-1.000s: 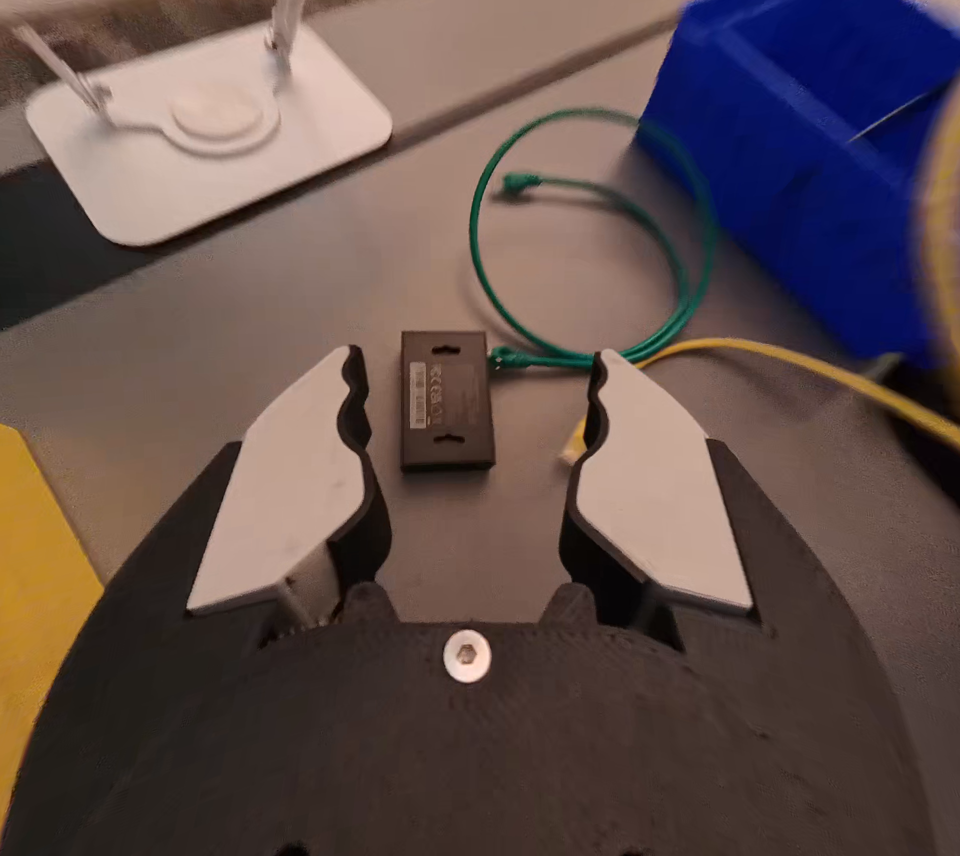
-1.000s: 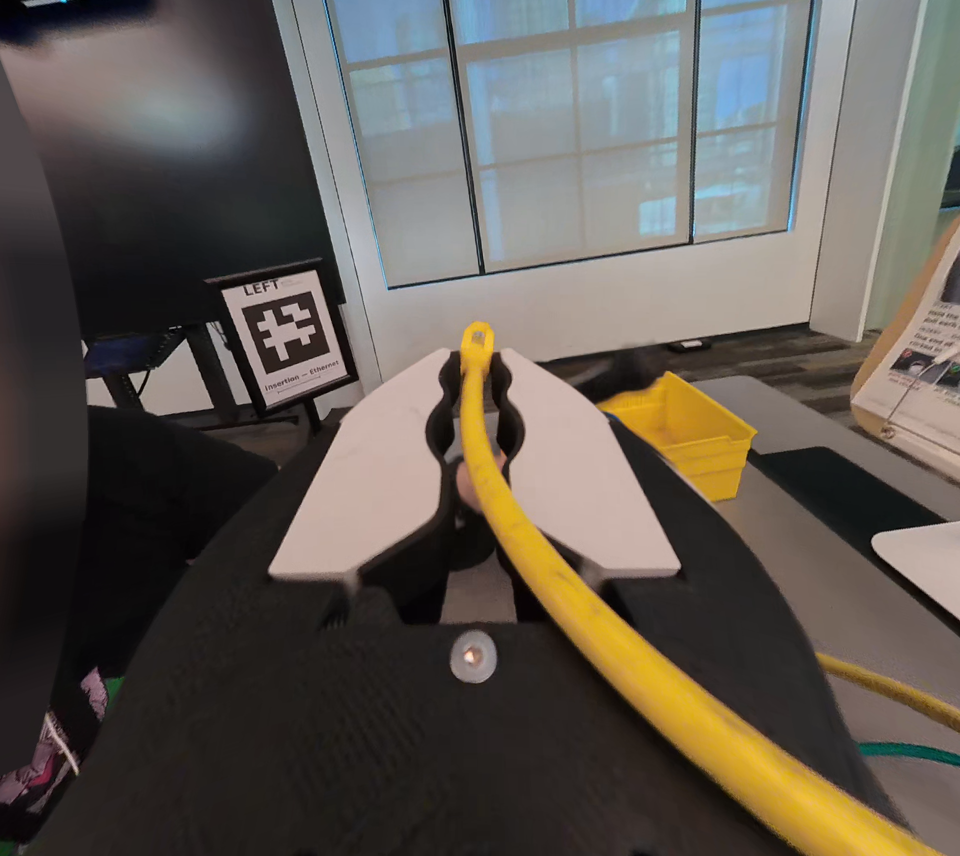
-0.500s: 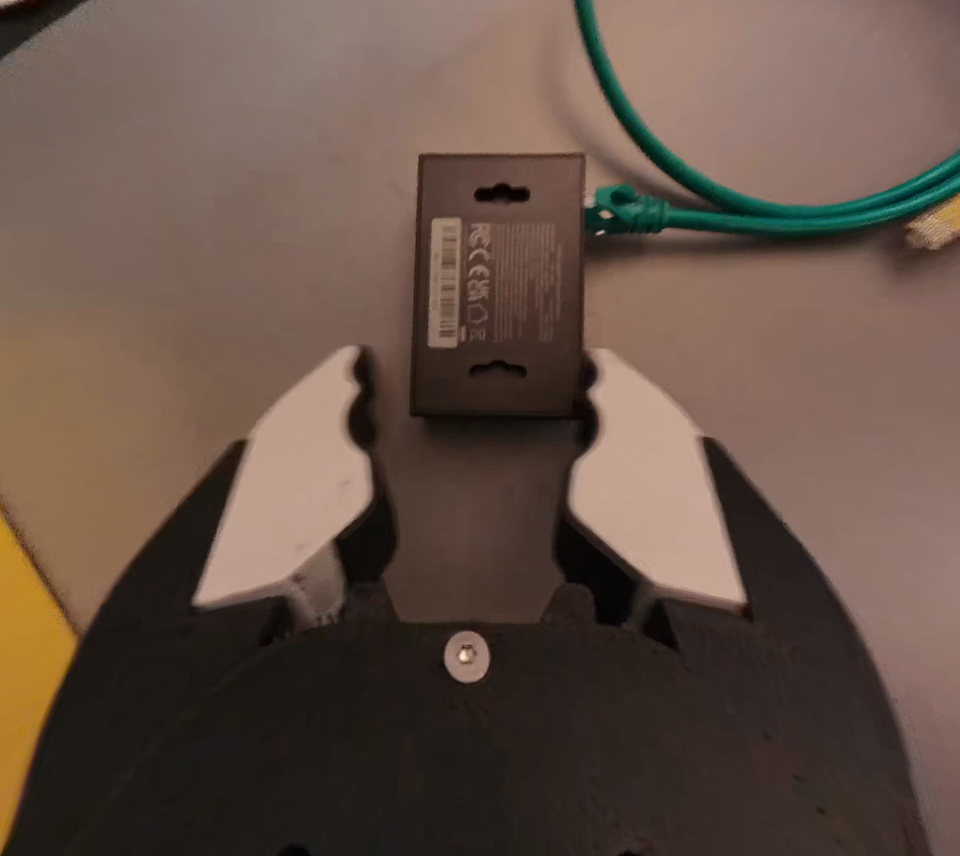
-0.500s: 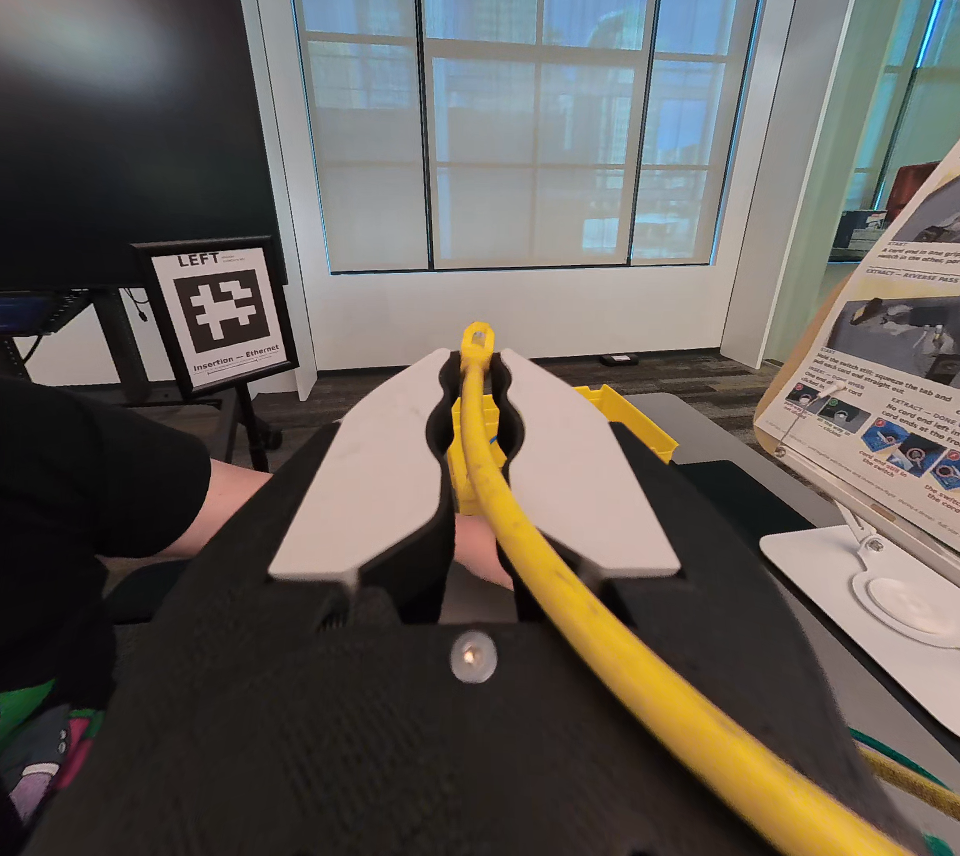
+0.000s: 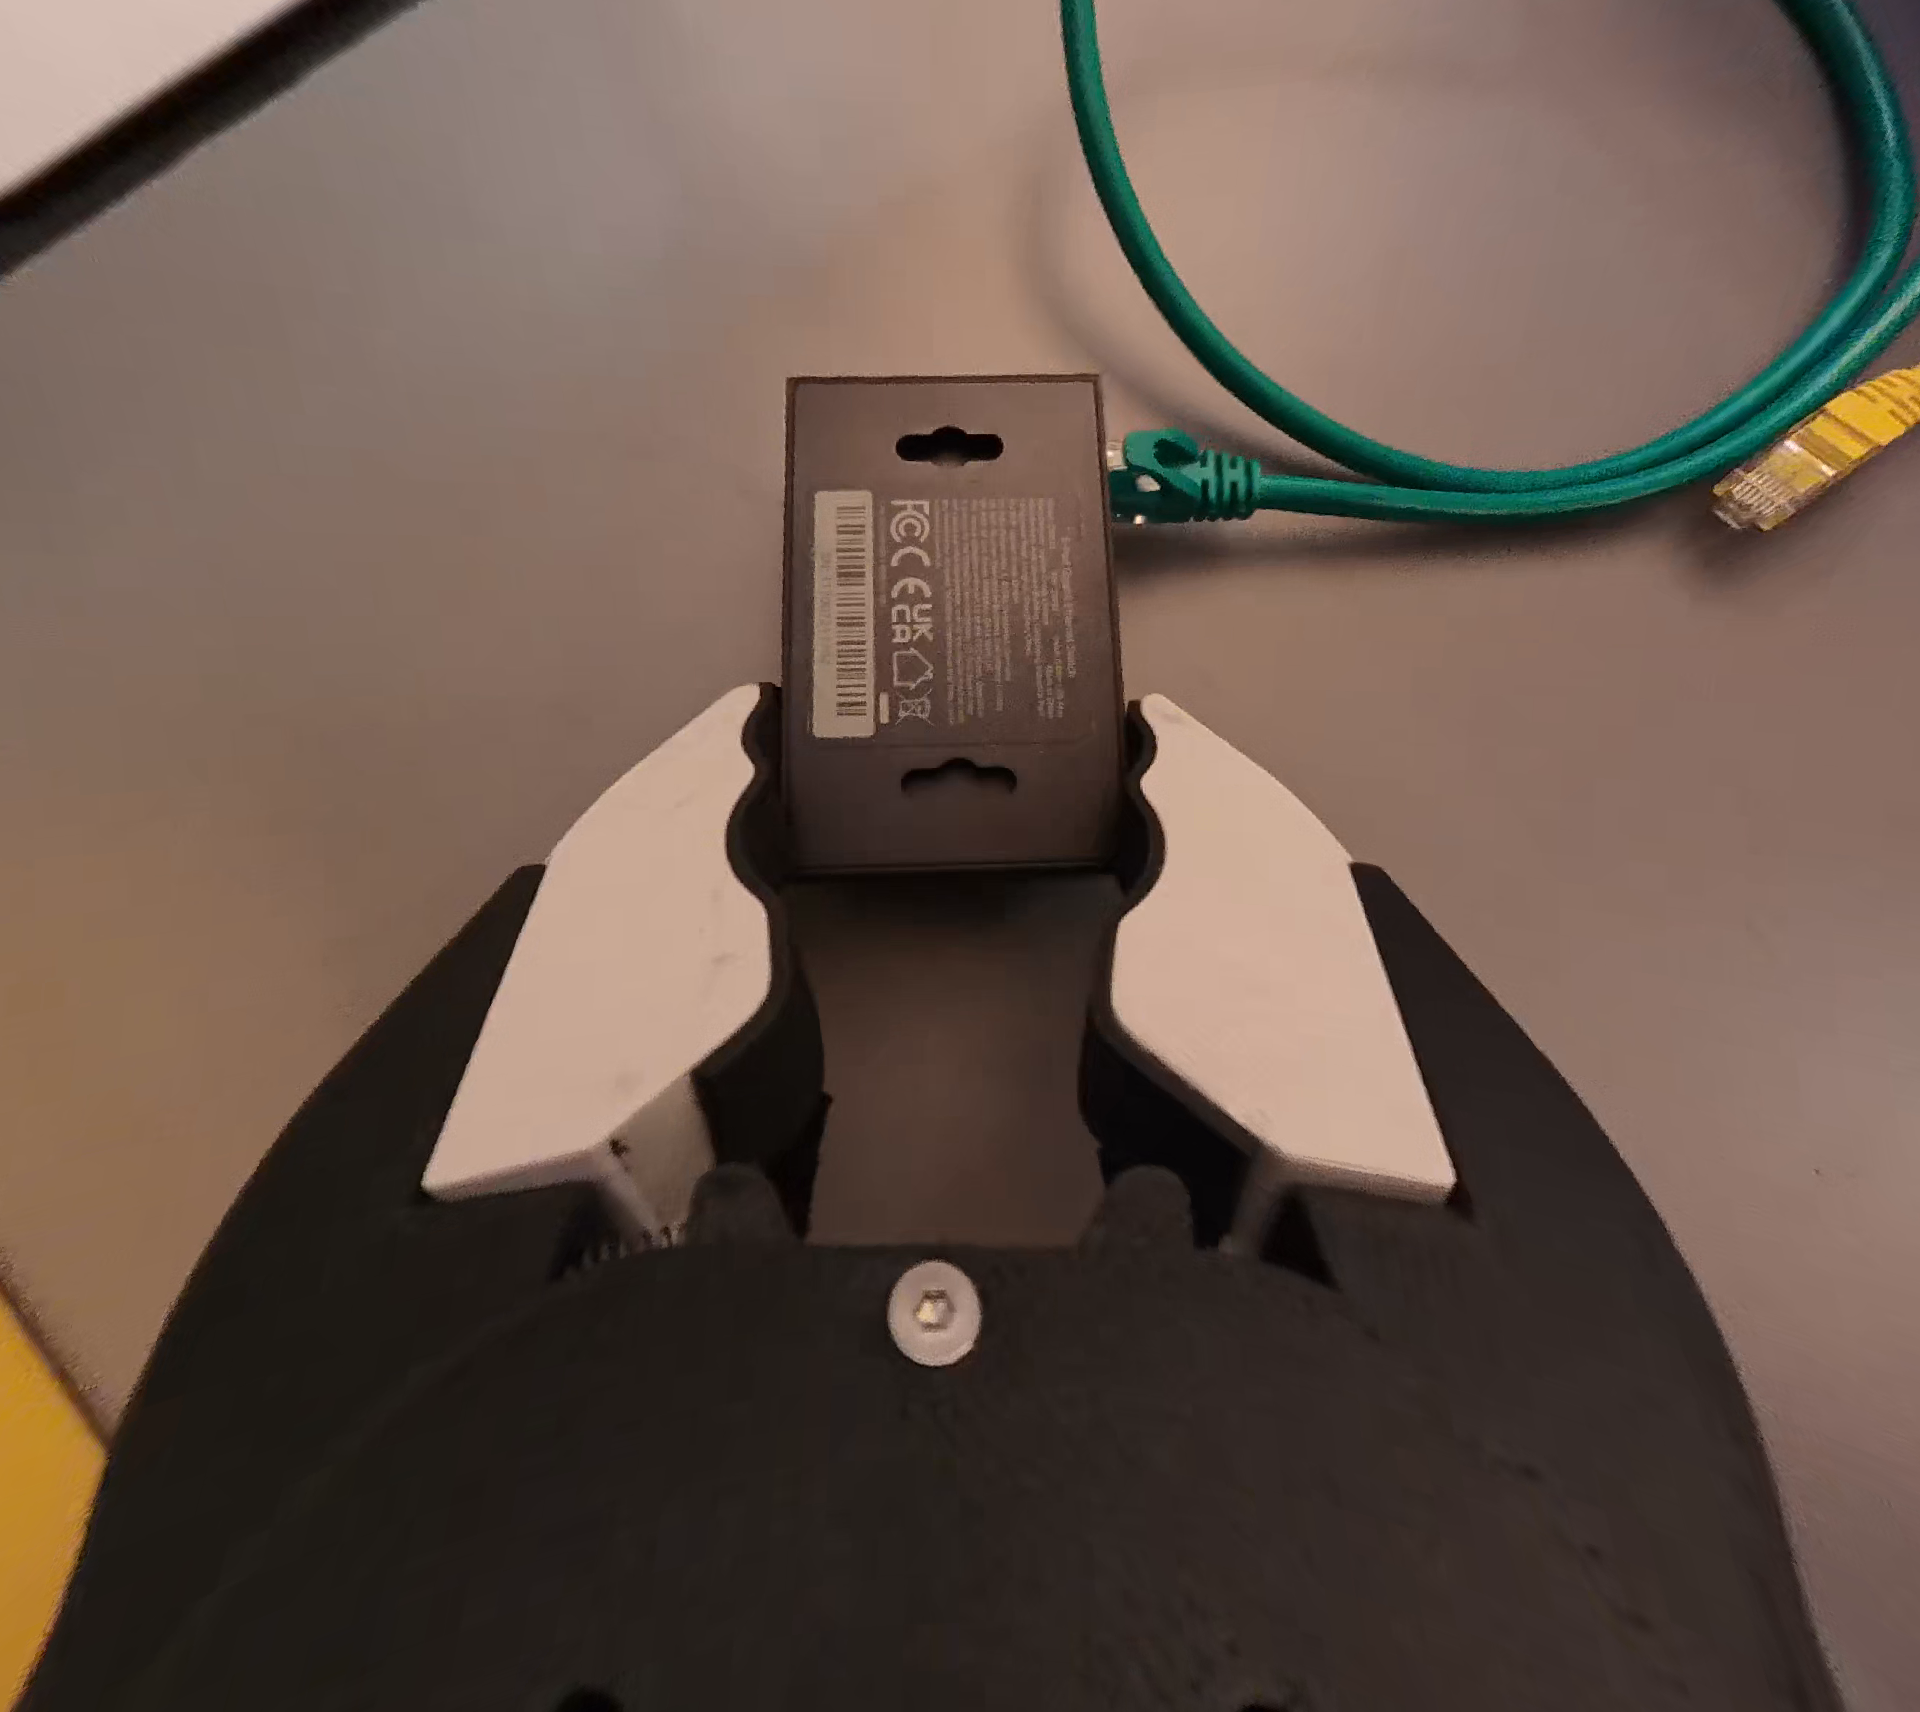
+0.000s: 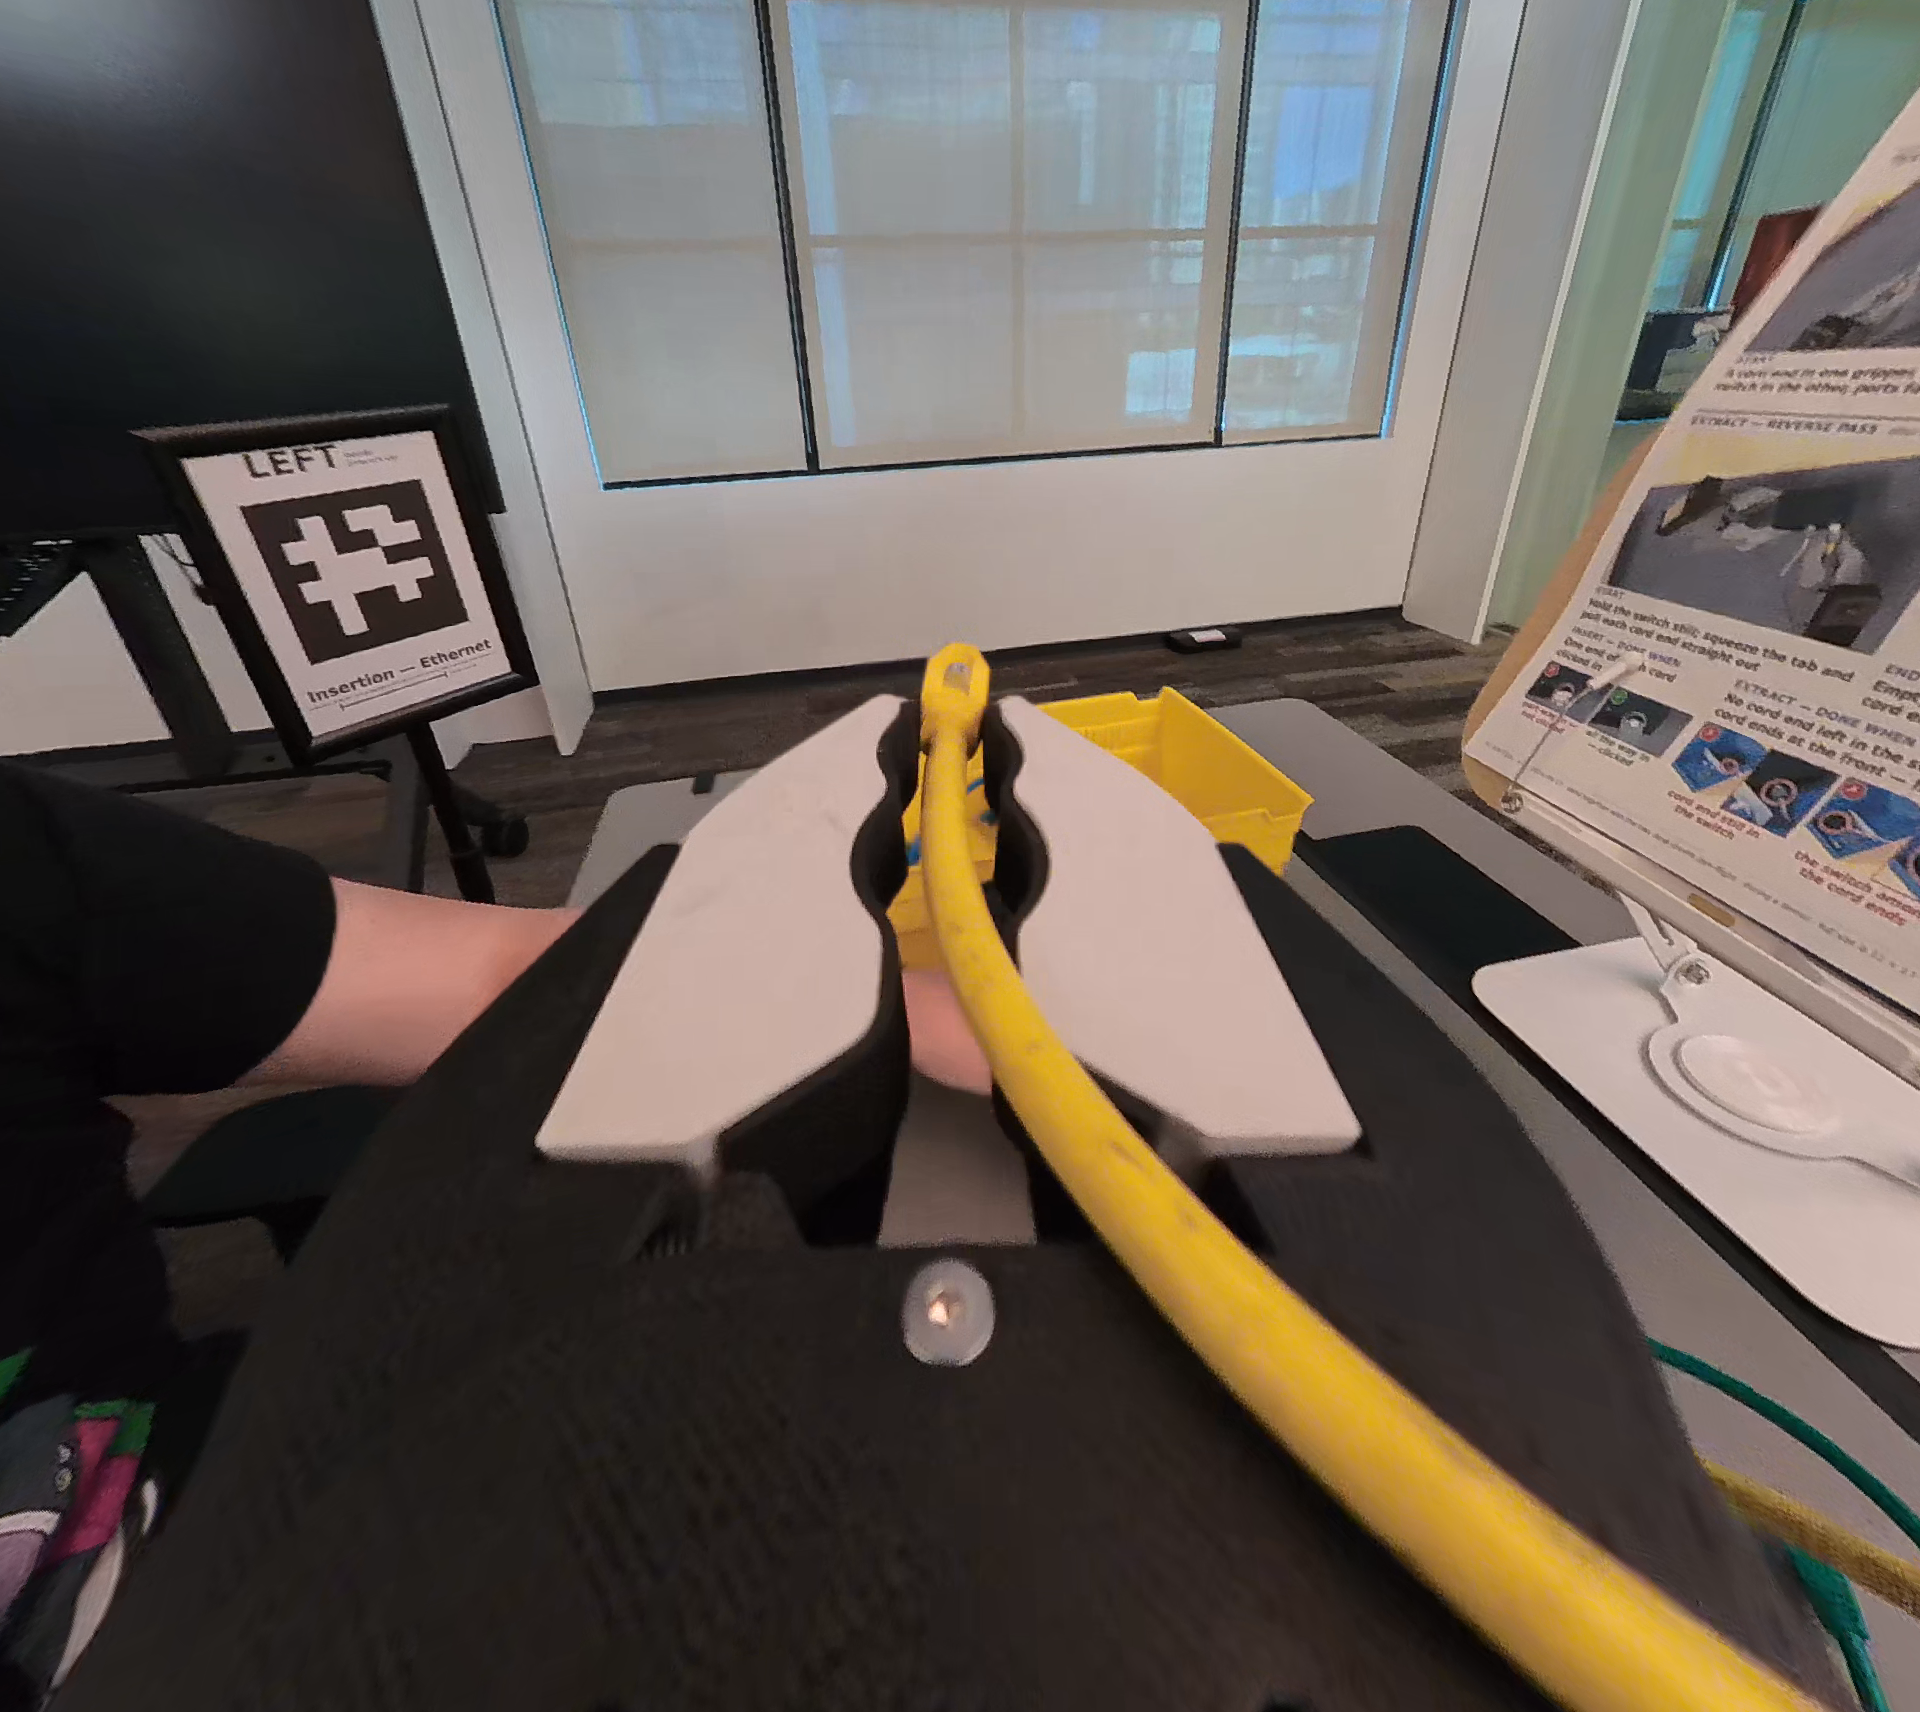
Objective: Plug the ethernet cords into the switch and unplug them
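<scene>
Left wrist view: left gripper point(image 5: 951, 732) jaws wide, straddling switch point(image 5: 948, 613), contact unclear. Right gripper point(image 6: 951, 706) jaws clamped on yellow cord point(image 6: 1049, 1028); yellow bin point(image 6: 1226, 779) contents hidden.

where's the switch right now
In the left wrist view, the black switch lies on the grey table, its near end between the open jaws, green plug at its right.

L wrist cam looks steeply down, close over the desk point(image 5: 416, 436), switch point(image 5: 951, 613) just ahead. R wrist cam sits higher, faces level across the desk's far edge toward the window point(image 6: 997, 135). Shared: green cord point(image 5: 1143, 208), desk top.
</scene>
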`<state>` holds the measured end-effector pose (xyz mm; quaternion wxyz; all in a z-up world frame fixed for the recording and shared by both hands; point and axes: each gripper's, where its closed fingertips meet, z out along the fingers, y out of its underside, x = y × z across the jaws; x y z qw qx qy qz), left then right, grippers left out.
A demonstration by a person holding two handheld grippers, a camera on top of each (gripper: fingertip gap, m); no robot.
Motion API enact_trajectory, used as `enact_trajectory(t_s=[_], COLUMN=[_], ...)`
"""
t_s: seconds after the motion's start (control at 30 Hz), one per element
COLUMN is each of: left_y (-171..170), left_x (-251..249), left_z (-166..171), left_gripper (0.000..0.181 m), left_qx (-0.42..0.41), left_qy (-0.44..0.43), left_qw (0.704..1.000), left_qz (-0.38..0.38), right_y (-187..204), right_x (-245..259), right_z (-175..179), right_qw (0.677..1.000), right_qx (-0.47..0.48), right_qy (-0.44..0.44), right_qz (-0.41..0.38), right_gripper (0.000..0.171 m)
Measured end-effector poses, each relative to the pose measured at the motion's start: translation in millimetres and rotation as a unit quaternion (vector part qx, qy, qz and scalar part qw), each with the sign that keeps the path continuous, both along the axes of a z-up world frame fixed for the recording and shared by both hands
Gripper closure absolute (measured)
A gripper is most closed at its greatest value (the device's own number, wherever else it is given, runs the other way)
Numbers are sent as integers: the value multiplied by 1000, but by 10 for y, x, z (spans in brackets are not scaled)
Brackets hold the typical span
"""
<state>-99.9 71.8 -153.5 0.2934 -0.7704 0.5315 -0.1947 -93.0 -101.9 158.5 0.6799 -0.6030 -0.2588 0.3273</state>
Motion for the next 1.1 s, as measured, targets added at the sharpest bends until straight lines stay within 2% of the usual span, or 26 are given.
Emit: enact_trajectory(t_s=[0.13,0.27,0.4,0.5,0.6,0.67,0.77,0.87,0.97,1.1], left_y=[81,141,171,102,127,191,250,205,-9,-303], left_x=[26,-20,-130,-205,-286,-359,-458,-488,-362,-136], left_z=[343,915,1579,1880,2029,2102,2188,2276,2304,2222], left_gripper=[121,121,121,122,121,121,121,122,122,121], left_qx=[9,22,53,59,81,78,39,19,5,-4], left_qy=[-53,-137,-227,-271,-288,-308,-345,-368,-372,-357], left_qw=[998,990,972,960,953,947,936,929,928,933], left_qz=[11,22,31,28,37,50,59,44,-5,-54], right_y=[196,389,472,489,484,491,575,715,745,664], right_x=[39,-55,-231,-346,-523,-670,-761,-587,-317,-63], right_z=[-168,-368,-456,-515,-640,-736,-920,-1022,-891,-667], right_qw=[999,996,977,938,903,892,906,923,925,895], right_qx=[-21,-12,78,166,222,232,195,152,155,216], right_qy=[-8,-48,-126,-207,-265,-289,-283,-244,-209,-230], right_qz=[-28,-73,-152,-224,-256,-259,-246,-254,-278,-316], right_gripper=[159,158,158,158,159,159,158,158,159,158])
